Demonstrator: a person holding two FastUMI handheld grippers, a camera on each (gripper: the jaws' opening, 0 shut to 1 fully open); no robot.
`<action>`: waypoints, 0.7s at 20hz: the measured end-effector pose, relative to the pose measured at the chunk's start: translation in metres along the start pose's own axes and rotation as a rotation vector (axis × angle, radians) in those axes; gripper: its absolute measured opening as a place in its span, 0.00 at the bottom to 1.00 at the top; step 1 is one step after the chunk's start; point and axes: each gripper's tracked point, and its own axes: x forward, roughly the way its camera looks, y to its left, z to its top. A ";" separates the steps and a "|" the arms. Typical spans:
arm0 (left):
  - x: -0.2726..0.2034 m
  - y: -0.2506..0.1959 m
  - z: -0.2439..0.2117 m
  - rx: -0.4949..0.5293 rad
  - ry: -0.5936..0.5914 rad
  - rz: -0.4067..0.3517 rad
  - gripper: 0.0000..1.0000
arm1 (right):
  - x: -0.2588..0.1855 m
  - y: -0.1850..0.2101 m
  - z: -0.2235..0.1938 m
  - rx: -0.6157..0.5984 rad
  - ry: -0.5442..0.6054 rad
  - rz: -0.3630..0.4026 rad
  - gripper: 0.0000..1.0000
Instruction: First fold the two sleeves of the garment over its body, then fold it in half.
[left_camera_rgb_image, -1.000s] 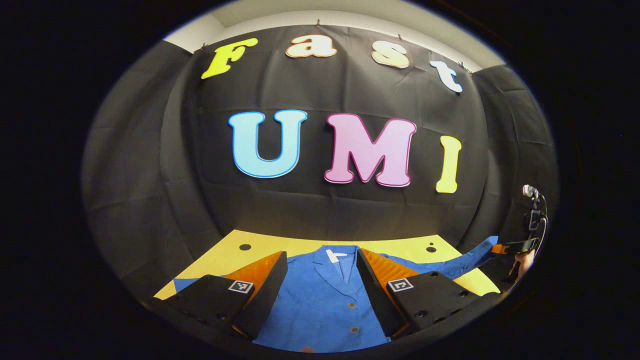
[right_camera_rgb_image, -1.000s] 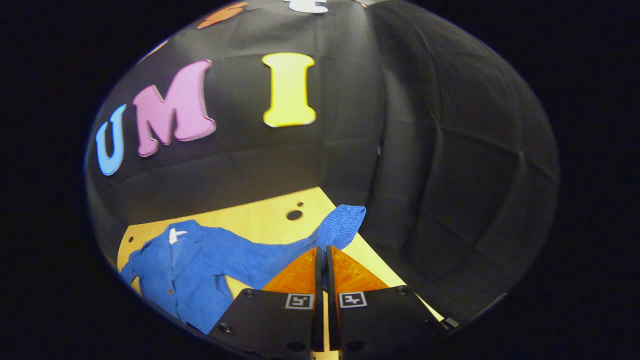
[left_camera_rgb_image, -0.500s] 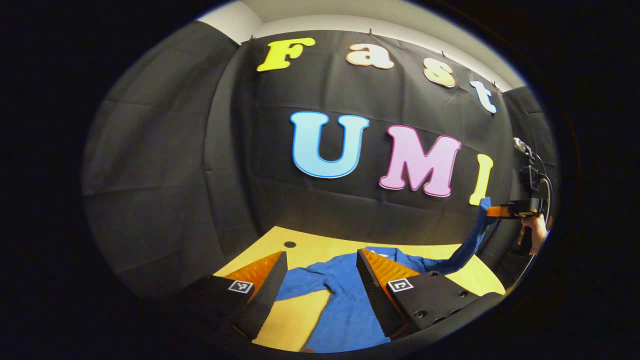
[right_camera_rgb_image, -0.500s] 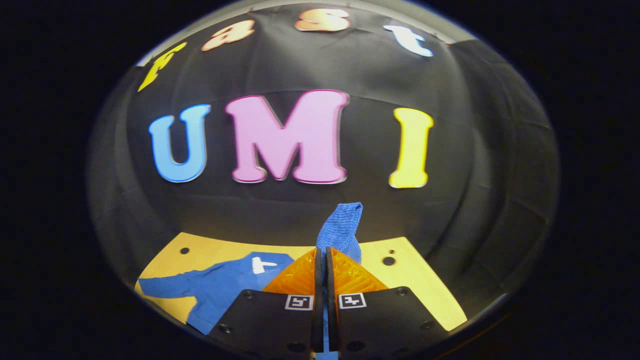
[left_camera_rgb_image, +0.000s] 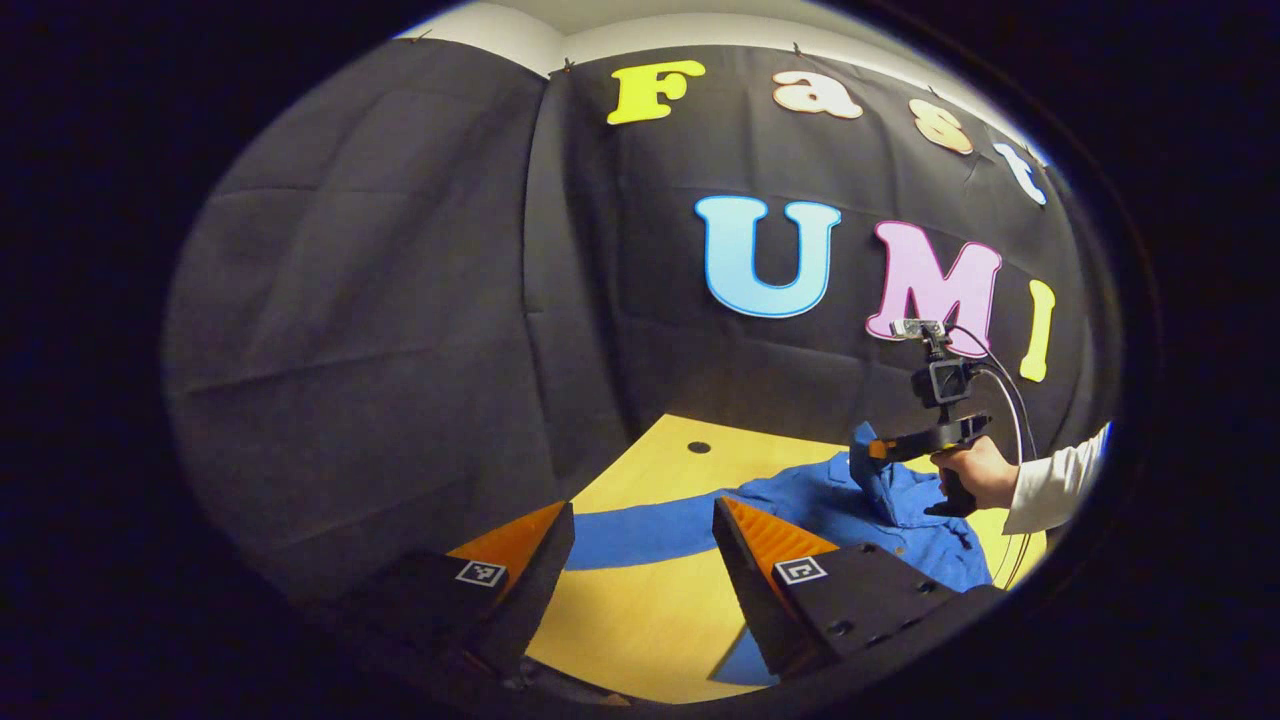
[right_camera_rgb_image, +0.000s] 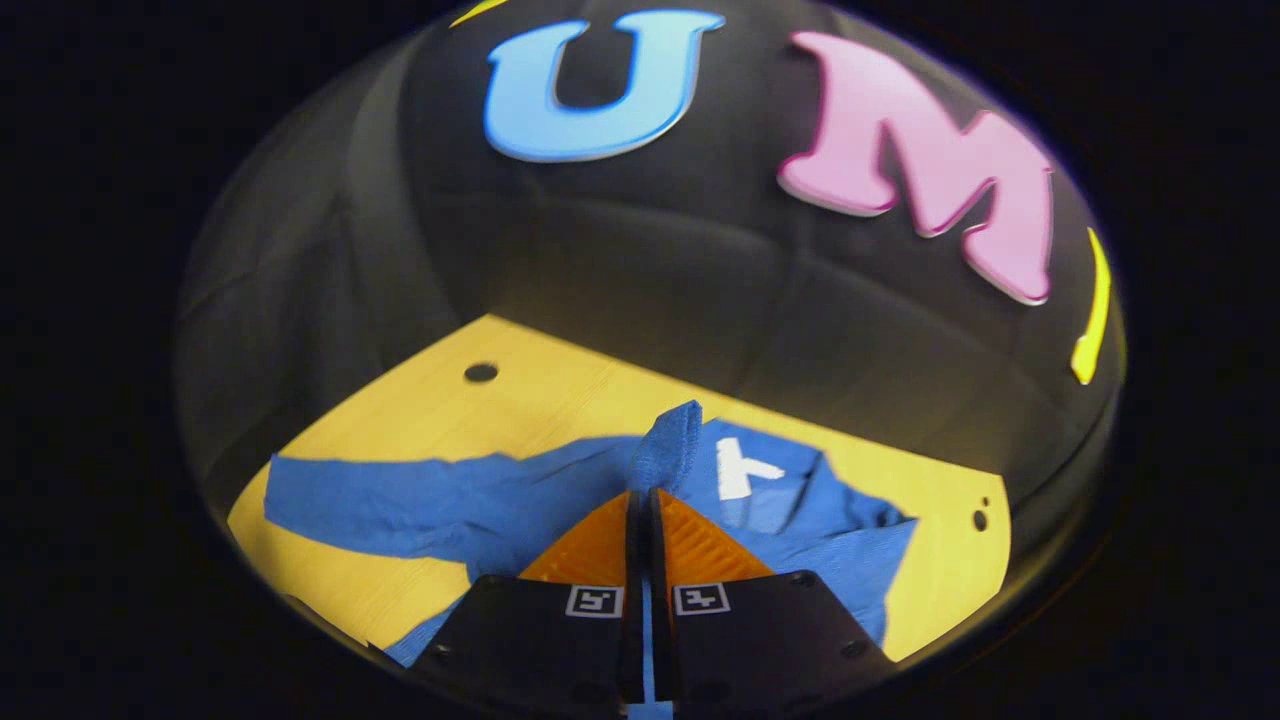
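Observation:
A blue buttoned garment (right_camera_rgb_image: 800, 520) lies on the yellow table (right_camera_rgb_image: 560, 390), collar and white tag toward the back wall. My right gripper (right_camera_rgb_image: 641, 495) is shut on the cuff of one sleeve (right_camera_rgb_image: 668, 445), holding it up over the garment's body. In the left gripper view that same gripper (left_camera_rgb_image: 880, 448) hovers above the garment (left_camera_rgb_image: 900, 510), held by a hand (left_camera_rgb_image: 975, 475) in a white sleeve. The other sleeve (right_camera_rgb_image: 400, 505) lies stretched out flat to the side. My left gripper (left_camera_rgb_image: 640, 520) is open above that flat sleeve (left_camera_rgb_image: 640, 525), nothing between its fingers.
The table has small round holes near its back corners (right_camera_rgb_image: 481, 372) (left_camera_rgb_image: 699, 447). Black cloth walls close in the back and sides. A cable (left_camera_rgb_image: 1015, 400) runs from the right gripper's camera. Bare yellow tabletop (left_camera_rgb_image: 640, 620) lies in front of the flat sleeve.
My right gripper has carried the sleeve cuff inward and down over the garment's body. My left gripper has swung leftward, from above the body to above the other sleeve, staying open.

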 end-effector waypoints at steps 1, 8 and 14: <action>-0.005 0.012 -0.005 0.002 0.017 0.032 0.80 | 0.016 0.016 -0.015 -0.015 0.037 0.030 0.05; -0.008 0.047 -0.033 -0.082 0.073 0.119 0.80 | 0.011 0.092 -0.028 0.133 0.129 0.319 0.49; 0.056 0.058 -0.069 -0.085 0.190 0.106 0.80 | -0.081 0.052 0.052 0.166 -0.098 0.337 0.99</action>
